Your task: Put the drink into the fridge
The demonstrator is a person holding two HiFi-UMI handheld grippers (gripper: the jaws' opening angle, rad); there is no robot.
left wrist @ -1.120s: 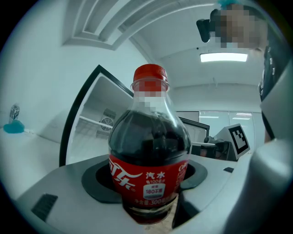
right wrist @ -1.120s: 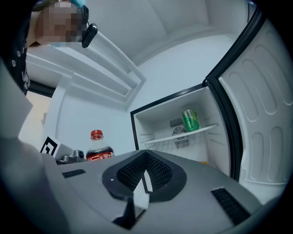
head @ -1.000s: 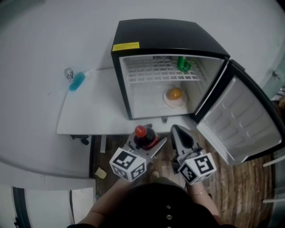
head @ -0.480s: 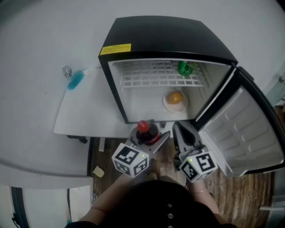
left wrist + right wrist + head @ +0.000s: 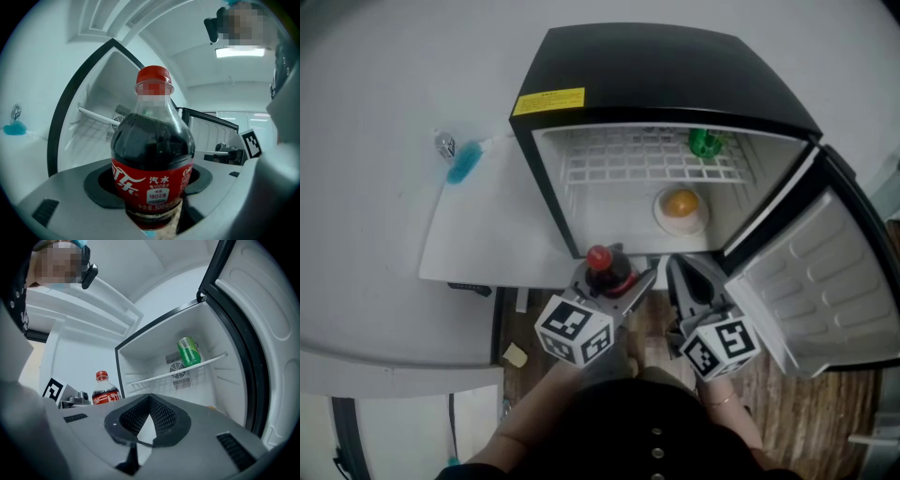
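Note:
The drink, a small cola bottle (image 5: 600,268) with a red cap, stands upright between the jaws of my left gripper (image 5: 614,279), which is shut on its labelled body (image 5: 152,180). It hangs just in front of the open black mini fridge (image 5: 647,75), below the fridge's left front corner. Beside it on the right, my right gripper (image 5: 686,277) is shut with nothing in it; its pads meet at the tip (image 5: 150,397). From the right gripper view the bottle (image 5: 104,391) shows at the left.
A green can (image 5: 705,142) sits on the fridge's wire shelf (image 5: 637,164), and an orange item on a plate (image 5: 681,204) lies on its floor. The door (image 5: 825,272) swings open to the right. A blue object (image 5: 461,167) lies left of the white platform (image 5: 487,225).
Both grippers have edged a little closer to the fridge opening. The bottle stays held in the left gripper, and the right gripper stays shut.

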